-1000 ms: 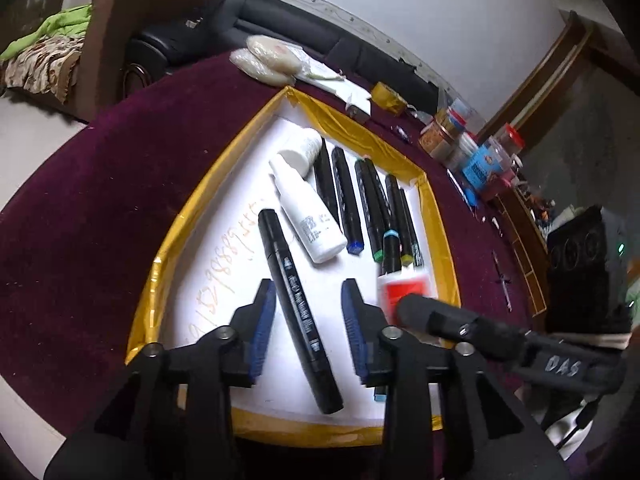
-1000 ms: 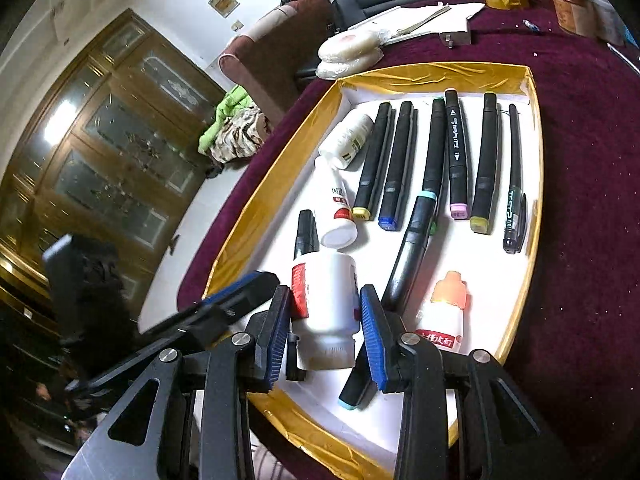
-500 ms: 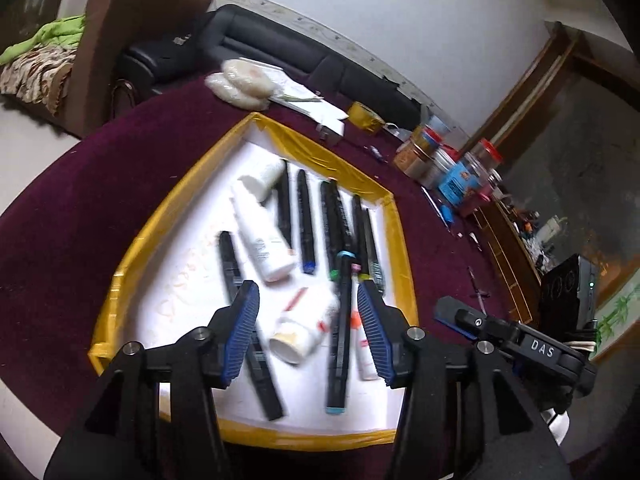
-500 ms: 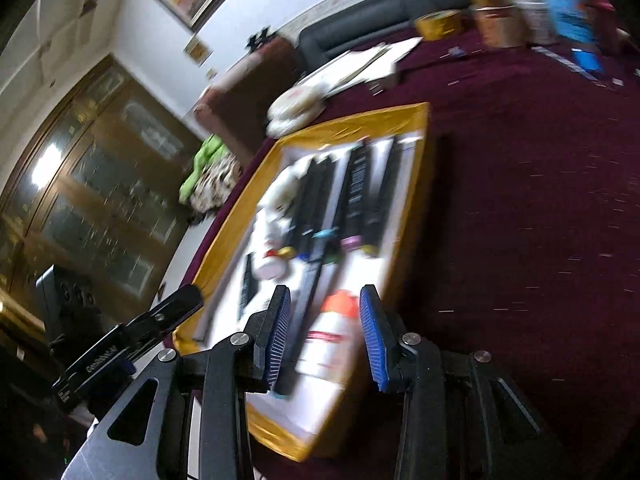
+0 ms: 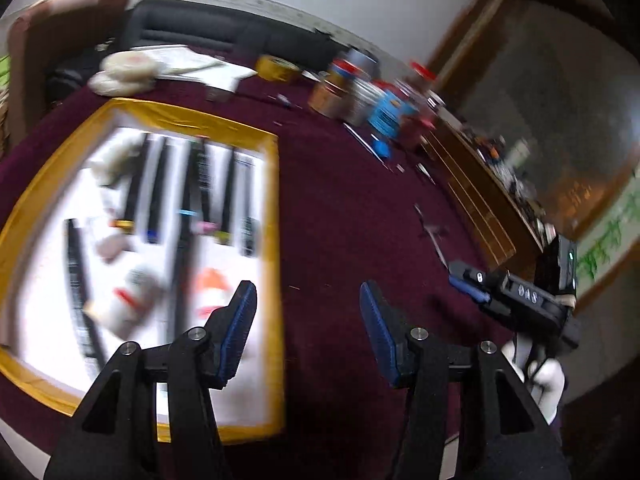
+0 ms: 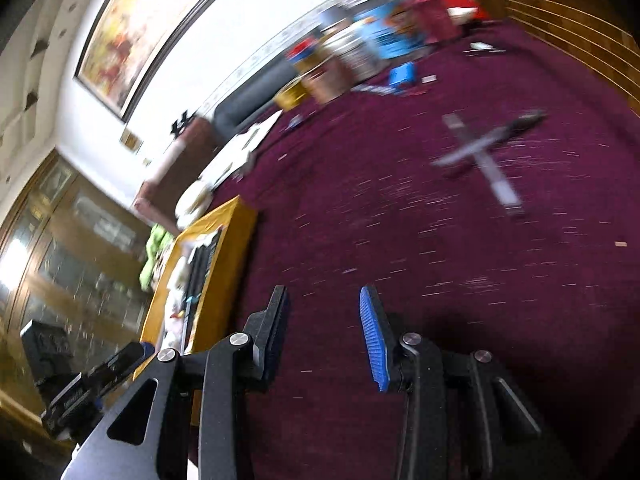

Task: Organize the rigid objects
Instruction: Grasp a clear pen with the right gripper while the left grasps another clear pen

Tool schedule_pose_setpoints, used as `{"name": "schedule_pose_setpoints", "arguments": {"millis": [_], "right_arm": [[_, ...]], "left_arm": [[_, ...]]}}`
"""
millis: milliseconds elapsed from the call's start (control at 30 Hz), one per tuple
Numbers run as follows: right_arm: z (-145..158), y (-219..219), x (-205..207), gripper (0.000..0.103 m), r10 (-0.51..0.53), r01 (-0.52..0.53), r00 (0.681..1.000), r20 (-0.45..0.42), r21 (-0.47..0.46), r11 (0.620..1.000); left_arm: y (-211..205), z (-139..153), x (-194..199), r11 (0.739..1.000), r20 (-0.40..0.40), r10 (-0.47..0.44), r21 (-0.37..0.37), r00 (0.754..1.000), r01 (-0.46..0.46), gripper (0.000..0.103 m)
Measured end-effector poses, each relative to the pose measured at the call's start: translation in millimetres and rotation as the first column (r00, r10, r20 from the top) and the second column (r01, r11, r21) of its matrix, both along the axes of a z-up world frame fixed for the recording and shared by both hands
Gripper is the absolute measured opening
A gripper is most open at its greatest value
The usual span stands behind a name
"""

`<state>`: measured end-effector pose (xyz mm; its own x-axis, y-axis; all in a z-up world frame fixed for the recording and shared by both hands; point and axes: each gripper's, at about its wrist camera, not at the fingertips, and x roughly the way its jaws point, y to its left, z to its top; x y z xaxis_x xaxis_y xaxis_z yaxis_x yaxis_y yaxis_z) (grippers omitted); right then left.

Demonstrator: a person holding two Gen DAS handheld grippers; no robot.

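Note:
The gold-rimmed white tray [image 5: 273, 216] lies on the left in the left wrist view, blurred. It holds a row of black markers [image 5: 192, 184], a white bottle with a red label [image 5: 128, 304] and a small orange-capped bottle [image 5: 210, 292]. My left gripper [image 5: 307, 286] is open and empty, over the maroon cloth just past the tray's right rim. My right gripper [image 6: 323, 289] is open with nothing between its fingers, above bare cloth to the right of the tray [image 6: 236, 240]. It also shows at the right of the left wrist view as the right gripper [image 5: 468, 280].
Jars and tins [image 5: 352, 92] crowd the table's far side, with a yellow tape roll [image 5: 276, 68] and papers [image 5: 188, 66] nearby. A metal cross-shaped tool [image 6: 480, 152] lies on the cloth ahead of the right gripper. A white-gloved hand [image 5: 544, 376] holds the right gripper.
The white bottle that was between the right jaws now lies in the tray. Both grippers swung right, off the tray and over the cloth. The left jaws widened.

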<state>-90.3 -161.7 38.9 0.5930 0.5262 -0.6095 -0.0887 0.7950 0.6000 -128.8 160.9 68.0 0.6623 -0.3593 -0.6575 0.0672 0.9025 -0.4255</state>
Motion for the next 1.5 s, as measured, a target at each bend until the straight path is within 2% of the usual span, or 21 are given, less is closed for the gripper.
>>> {"name": "schedule_pose_setpoints", "arguments": {"millis": [267,400,567,667,800,867,1067,1200,1267,1400,1500], "right_arm": [[-11,-91,1,0.033,-0.168,0.170,0.985,-0.033,0.039,0.985],[-14,-131,11,0.033,-0.281,0.282,0.959,-0.024,0.050,0.958],[-16,-169,29,0.033,-0.393,0.393,0.919,-0.008,0.049,0.918],[-17,-167,46,0.033,-0.380,0.380,0.925,-0.020,0.035,0.924],[-26,-138,71,0.033,-0.281,0.280,0.958,-0.060,-0.026,0.960],[-36,-127,82,0.033,-0.245,0.245,0.966,-0.081,-0.009,0.969],[-42,-118,111,0.033,-0.293,0.305,0.945,-0.145,0.070,0.950],[-37,-105,125,0.032,-0.329,0.329,0.937,-0.118,-0.020,0.944],[-35,-98,129,0.017,-0.320,0.310,0.941,-0.110,-0.097,0.946],[-33,-104,118,0.009,-0.310,0.294,0.945,-0.102,-0.141,0.945],[-35,-119,99,0.008,-0.350,0.335,0.934,-0.073,-0.165,0.928]], "left_arm": [[-75,-6,2,0.983,-0.051,-0.173,0.062,0.984,0.176,0.052],[-100,-11,3,0.972,-0.089,-0.219,0.072,0.972,0.225,0.052],[-125,-8,6,0.956,-0.093,-0.253,0.128,0.963,0.264,0.052],[-132,-10,14,0.957,-0.115,-0.254,0.115,0.960,0.267,0.052],[-139,-16,22,0.955,-0.136,-0.258,0.113,0.957,0.273,0.052],[-141,-18,23,0.954,-0.142,-0.262,0.113,0.955,0.278,0.052],[-137,-22,28,0.953,-0.159,-0.262,0.115,0.952,0.281,0.052],[-135,-22,33,0.952,-0.162,-0.260,0.119,0.952,0.281,0.052],[-135,-20,36,0.952,-0.157,-0.261,0.124,0.953,0.281,0.052],[-141,-13,49,0.951,-0.132,-0.262,0.135,0.956,0.279,0.052],[-154,-10,67,0.949,-0.119,-0.274,0.128,0.954,0.289,0.052]]}}
